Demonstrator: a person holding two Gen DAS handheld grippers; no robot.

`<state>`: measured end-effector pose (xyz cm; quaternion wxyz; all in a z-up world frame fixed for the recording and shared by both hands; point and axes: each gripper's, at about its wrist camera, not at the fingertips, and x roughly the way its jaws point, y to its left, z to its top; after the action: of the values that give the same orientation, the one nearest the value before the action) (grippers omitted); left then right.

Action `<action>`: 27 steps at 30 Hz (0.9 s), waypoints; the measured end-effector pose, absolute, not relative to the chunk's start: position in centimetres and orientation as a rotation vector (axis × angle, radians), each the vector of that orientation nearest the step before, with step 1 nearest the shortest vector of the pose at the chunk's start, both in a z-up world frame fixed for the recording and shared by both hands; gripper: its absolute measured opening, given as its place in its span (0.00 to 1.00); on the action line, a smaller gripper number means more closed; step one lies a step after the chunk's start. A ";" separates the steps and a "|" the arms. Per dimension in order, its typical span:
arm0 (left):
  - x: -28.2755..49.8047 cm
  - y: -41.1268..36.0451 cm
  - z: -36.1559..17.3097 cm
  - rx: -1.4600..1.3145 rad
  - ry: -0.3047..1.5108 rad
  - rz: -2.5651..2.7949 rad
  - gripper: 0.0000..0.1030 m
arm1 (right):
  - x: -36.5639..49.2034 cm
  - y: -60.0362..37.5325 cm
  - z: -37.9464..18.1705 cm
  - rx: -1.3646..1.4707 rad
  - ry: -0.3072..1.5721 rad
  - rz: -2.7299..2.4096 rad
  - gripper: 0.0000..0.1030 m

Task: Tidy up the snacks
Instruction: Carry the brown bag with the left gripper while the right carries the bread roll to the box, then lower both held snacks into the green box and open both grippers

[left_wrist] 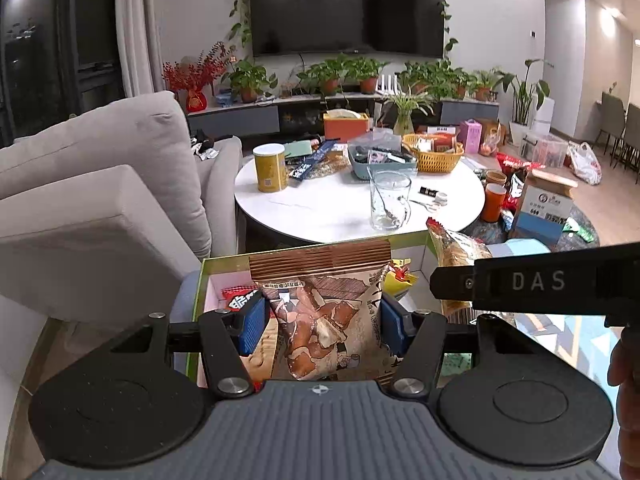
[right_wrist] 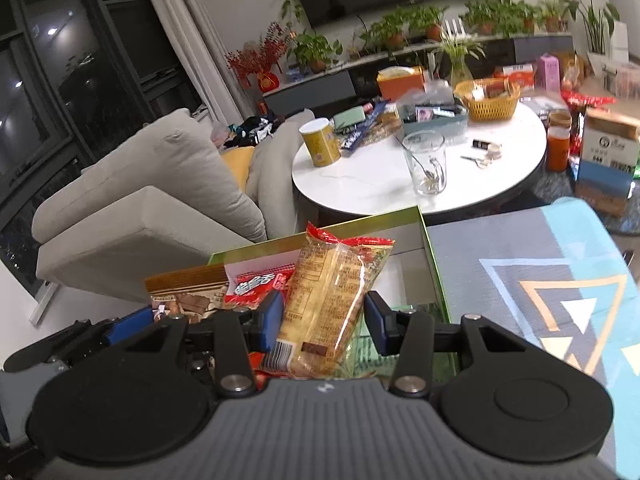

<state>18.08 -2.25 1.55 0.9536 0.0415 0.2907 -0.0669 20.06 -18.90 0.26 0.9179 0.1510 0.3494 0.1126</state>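
Observation:
My left gripper (left_wrist: 322,326) is shut on a brown snack bag (left_wrist: 324,312) printed with chocolate pieces, held upright over a green-rimmed open box (left_wrist: 224,260). My right gripper (right_wrist: 324,322) is shut on a clear yellow cracker packet (right_wrist: 332,300) with a red top, held over the same green box (right_wrist: 400,214). A red snack packet (left_wrist: 240,300) lies inside the box; it also shows in the right wrist view (right_wrist: 260,282). The brown bag (right_wrist: 188,292) and the left gripper's blue pads (right_wrist: 128,324) show at the left of the right wrist view. The right gripper's arm (left_wrist: 536,280) crosses the left view.
A white round table (left_wrist: 328,208) beyond the box carries a glass mug (left_wrist: 390,200), a yellow can (left_wrist: 271,168), a yellow basket (left_wrist: 434,154) and a blue tray (left_wrist: 380,160). Grey sofa cushions (left_wrist: 100,184) stand left. A patterned blue cloth (right_wrist: 540,280) lies right of the box.

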 end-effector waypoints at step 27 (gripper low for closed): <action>22.8 -3.6 -1.3 0.120 0.674 -0.094 0.60 | 23.4 -20.6 -2.6 0.404 0.776 0.179 0.49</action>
<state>22.84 -3.57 -1.25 0.9408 0.0589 0.3305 -0.0462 23.39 -20.58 -2.58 0.9019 0.1954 0.3754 0.0866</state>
